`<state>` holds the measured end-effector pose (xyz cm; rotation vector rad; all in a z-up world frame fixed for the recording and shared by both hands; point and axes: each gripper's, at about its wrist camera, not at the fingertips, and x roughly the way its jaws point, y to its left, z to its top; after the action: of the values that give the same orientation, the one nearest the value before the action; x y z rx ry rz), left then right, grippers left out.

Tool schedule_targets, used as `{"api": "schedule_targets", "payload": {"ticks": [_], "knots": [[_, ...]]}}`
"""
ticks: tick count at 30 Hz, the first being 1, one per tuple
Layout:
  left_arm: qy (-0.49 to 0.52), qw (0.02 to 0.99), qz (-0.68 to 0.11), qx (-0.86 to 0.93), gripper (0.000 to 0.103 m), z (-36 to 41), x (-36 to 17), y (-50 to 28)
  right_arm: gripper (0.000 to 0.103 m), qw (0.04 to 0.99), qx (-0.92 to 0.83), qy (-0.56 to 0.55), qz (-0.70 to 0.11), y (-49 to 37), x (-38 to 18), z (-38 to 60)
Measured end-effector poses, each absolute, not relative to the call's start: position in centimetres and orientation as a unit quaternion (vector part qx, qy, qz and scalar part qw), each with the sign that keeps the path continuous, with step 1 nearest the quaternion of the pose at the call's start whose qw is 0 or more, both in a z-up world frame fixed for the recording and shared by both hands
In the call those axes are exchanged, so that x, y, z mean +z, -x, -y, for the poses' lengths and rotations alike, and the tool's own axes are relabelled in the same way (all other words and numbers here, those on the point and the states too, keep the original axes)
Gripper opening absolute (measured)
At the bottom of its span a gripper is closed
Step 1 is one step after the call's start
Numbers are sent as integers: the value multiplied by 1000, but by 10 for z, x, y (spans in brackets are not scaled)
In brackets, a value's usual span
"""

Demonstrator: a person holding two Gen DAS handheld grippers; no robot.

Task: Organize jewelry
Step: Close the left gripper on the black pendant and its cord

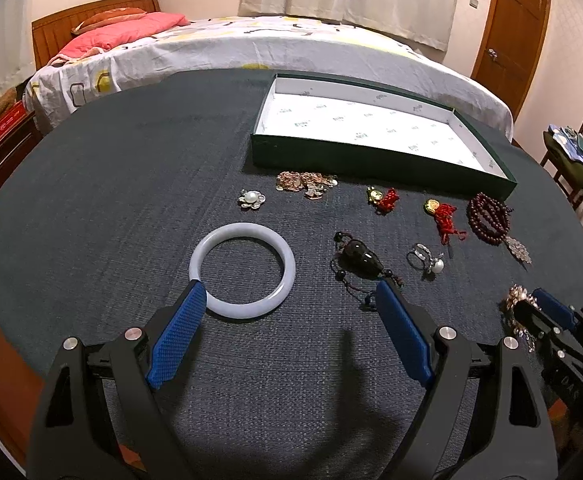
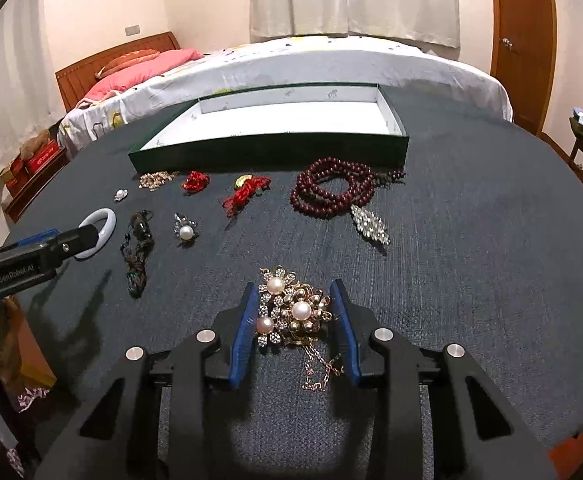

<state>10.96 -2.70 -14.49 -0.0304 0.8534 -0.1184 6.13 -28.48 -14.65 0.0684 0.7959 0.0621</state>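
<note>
A pale jade bangle point(image 1: 242, 270) lies on the dark cloth. My left gripper point(image 1: 289, 298) is wide open just in front of it, its left finger tip over the bangle's near rim. My right gripper point(image 2: 295, 292) straddles a gold pearl brooch with a chain point(image 2: 295, 310); the blue pads stand at its two sides, still parted. The open green box with a white inside point(image 1: 375, 156) point(image 2: 267, 152) stands at the back. The right gripper also shows at the right edge of the left wrist view point(image 1: 539, 308).
Along the box front lie a pearl flower pin point(image 1: 252, 199), a gold chain heap point(image 1: 305, 184), two red-tassel charms point(image 1: 383, 198) point(image 1: 443, 216), dark red beads point(image 2: 333, 192), a crystal brooch point(image 2: 371, 224), a black pendant point(image 1: 357, 260) and a pearl ring point(image 1: 427, 260). A bed stands behind the table.
</note>
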Motion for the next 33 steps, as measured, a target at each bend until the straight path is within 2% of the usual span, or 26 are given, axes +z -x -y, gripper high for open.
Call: {"api": "schedule_targets", "payload": {"ticks": [13,17,26,29,32,33], "knots": [[-11,902,-423,-88,84,59,-147,-117,37,925,31,-46,-375,-64,-141,294],[-30,893,-438,-98,77,76,-158,-120,37,924,36,-53,-376,-64,-142,297],[-22,891,-446,-80,76,80,-165,-139,37,922,42,-71,-379,-67,-145,303],[-24,891,-447,-73,68,82,-167,-143,37,921,43,-74,-381,-68,-146,304],[-30,894,-441,-70,55,81,-167,-144,37,920,42,-77,-382,-68,-147,305],[-28,894,-440,-72,48,80,-166,-145,37,919,41,-78,-383,-69,-147,306]]}}
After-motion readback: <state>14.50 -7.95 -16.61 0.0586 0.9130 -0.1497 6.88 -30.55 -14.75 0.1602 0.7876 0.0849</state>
